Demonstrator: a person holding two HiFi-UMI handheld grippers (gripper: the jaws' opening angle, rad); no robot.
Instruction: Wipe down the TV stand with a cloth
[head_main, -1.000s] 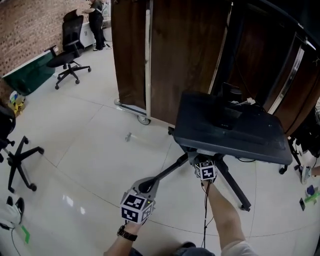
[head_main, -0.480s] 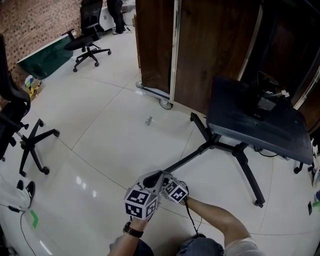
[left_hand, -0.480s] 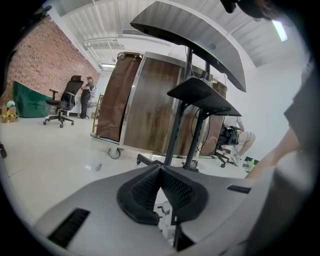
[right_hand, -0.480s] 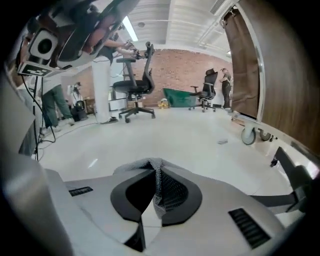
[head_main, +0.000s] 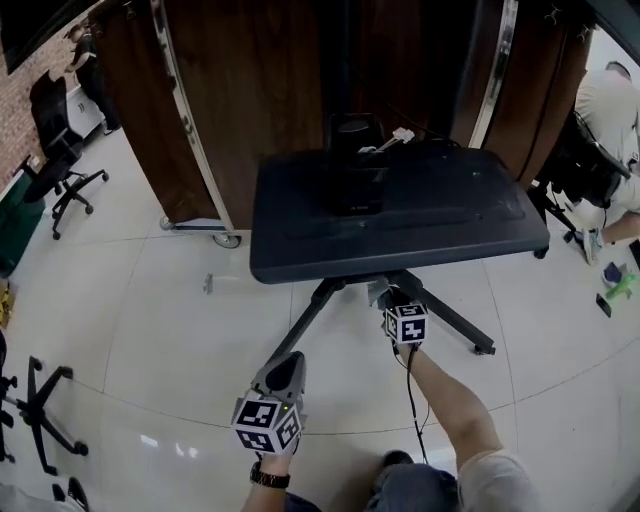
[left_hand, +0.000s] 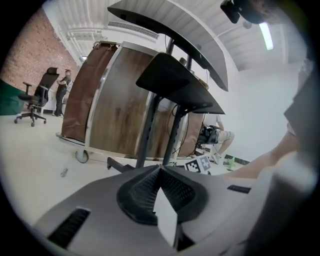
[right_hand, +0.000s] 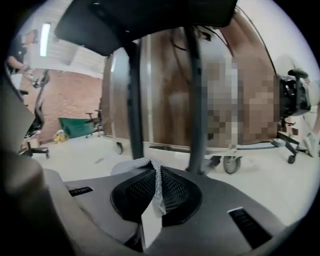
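Observation:
The TV stand has a dark shelf (head_main: 400, 215) on splayed black legs (head_main: 300, 335), and it stands straight ahead in the head view. My right gripper (head_main: 384, 297) is just below the shelf's front edge, above the leg joint. It is shut on a grey mesh cloth (right_hand: 136, 164), which bunches out to the left of the tips (right_hand: 152, 170). My left gripper (head_main: 283, 368) hangs lower and nearer to me, over the floor, shut with nothing between its jaws (left_hand: 160, 169). Seen from the left gripper, the shelf (left_hand: 175, 85) and its posts stand ahead, with the right gripper's marker cube (left_hand: 199, 163) near them.
A brown wooden partition on casters (head_main: 250, 100) stands behind the stand. Office chairs (head_main: 55, 165) are at the far left and a chair base (head_main: 40, 410) at the near left. A seated person (head_main: 610, 110) is at the right. A small object (head_main: 208, 284) lies on the floor.
Half a second ago both grippers were side by side, well short of the stand. Now the right gripper is forward under the shelf's front edge, and the head view faces the stand squarely.

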